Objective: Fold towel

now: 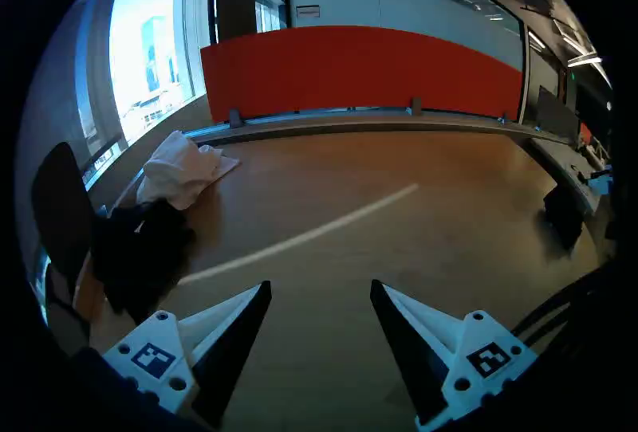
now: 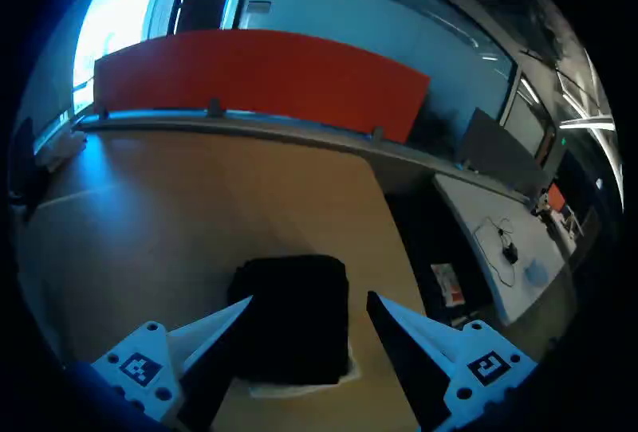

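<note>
In the left gripper view, the left gripper [image 1: 319, 292] sits at the bottom of the frame with its two fingers spread wide and nothing between them, above a bare stretch of the wooden table [image 1: 415, 272]. At the upper left, near the table's far edge, a white towel [image 1: 179, 169] lies crumpled in a loose heap. Just below it in the frame is a bunched dark cloth [image 1: 139, 253], its top edge meeting the white towel. A dark chair back [image 1: 57, 209] stands at the far left. A red partition [image 1: 359, 69] runs across the back, with a bright window [image 1: 147, 57] to its left.

In the right gripper view, the right gripper [image 2: 309, 296] is also released, at the bottom of the frame. A folded black towel [image 2: 291, 316] lies flat in the lower centre, showing between the spread fingers. Whether either finger touches it cannot be told. A strip of white cloth [image 2: 299, 390] peeks out under its near edge. A pale neighbouring desk [image 2: 494, 253] sits at the right.
</note>
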